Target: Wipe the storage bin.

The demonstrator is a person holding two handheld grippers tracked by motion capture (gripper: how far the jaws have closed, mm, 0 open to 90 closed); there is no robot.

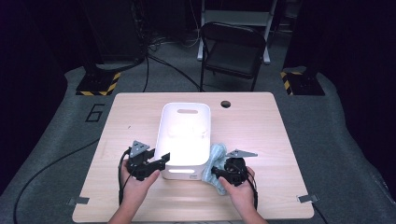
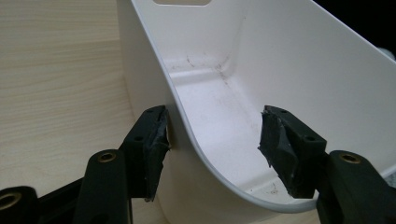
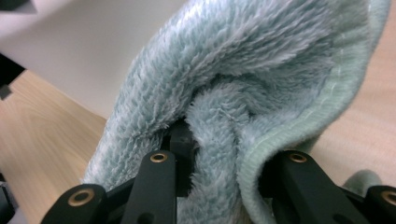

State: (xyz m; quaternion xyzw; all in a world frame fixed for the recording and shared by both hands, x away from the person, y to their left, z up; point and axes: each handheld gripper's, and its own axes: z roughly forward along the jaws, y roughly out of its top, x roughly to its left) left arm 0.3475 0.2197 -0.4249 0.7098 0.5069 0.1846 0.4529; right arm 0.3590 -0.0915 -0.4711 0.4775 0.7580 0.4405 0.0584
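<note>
A white plastic bin (image 1: 184, 108) stands in the middle of the wooden table (image 1: 130, 116). Its inside looks empty in the left gripper view, with a few smudges on the bin floor (image 2: 210, 100). My left gripper (image 1: 162, 161) is open at the bin's near left corner. Its jaws straddle the bin wall (image 2: 187, 135), one pad outside and one inside. A light blue fluffy towel (image 1: 217, 152) lies bunched against the bin's near right side. My right gripper (image 1: 216, 173) is shut on a fold of the towel (image 3: 243, 79), and the pile hides its pads.
A round cable hole (image 1: 226, 103) sits near the table's far edge. Behind the table stands a dark folding chair (image 1: 232, 51), with yellow-and-black striped stand bases (image 1: 98, 84) on the floor to either side. Cables run across the grey carpet.
</note>
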